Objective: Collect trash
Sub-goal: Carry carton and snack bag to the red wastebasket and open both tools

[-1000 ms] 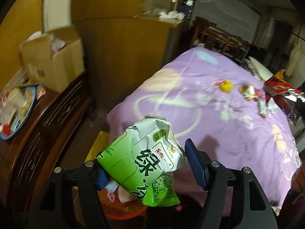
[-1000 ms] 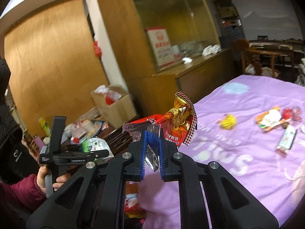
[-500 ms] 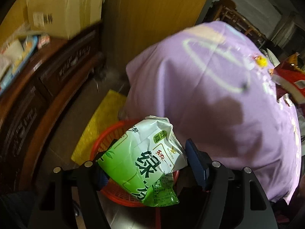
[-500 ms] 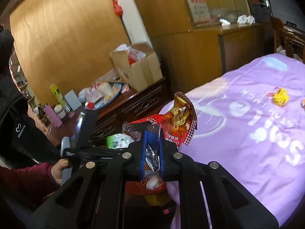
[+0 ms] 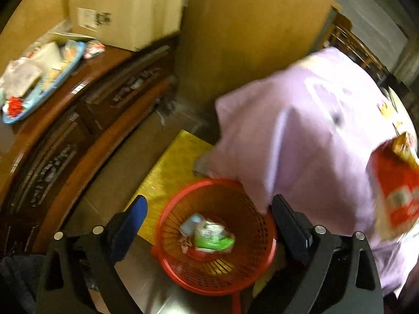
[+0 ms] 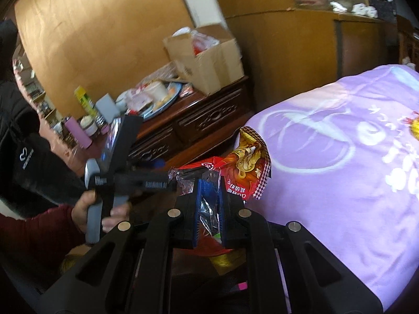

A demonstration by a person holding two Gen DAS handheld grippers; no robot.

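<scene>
Left wrist: left gripper (image 5: 209, 209) tilted down over red basket (image 5: 264, 238), fingers opening, empty; right gripper (image 6: 209, 198) pinching red wrapper (image 6: 243, 167).

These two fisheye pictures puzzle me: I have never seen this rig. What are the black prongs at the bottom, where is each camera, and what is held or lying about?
No robot here: a person carries a handheld two-finger gripper in each hand, with a camera on each looking along its fingers.

The left wrist view shows the left gripper pointing down at a round red plastic mesh basket on the floor. Its fingers are opening with nothing between them; a green and white carton lies in the basket.

The right wrist view shows the right gripper shut on a red and gold crinkly snack bag. To its left, the person's hand holds the other gripper.

Beside them is a bed with a purple printed cover; a dark carved wooden cabinet carries a brown cardboard box.
</scene>
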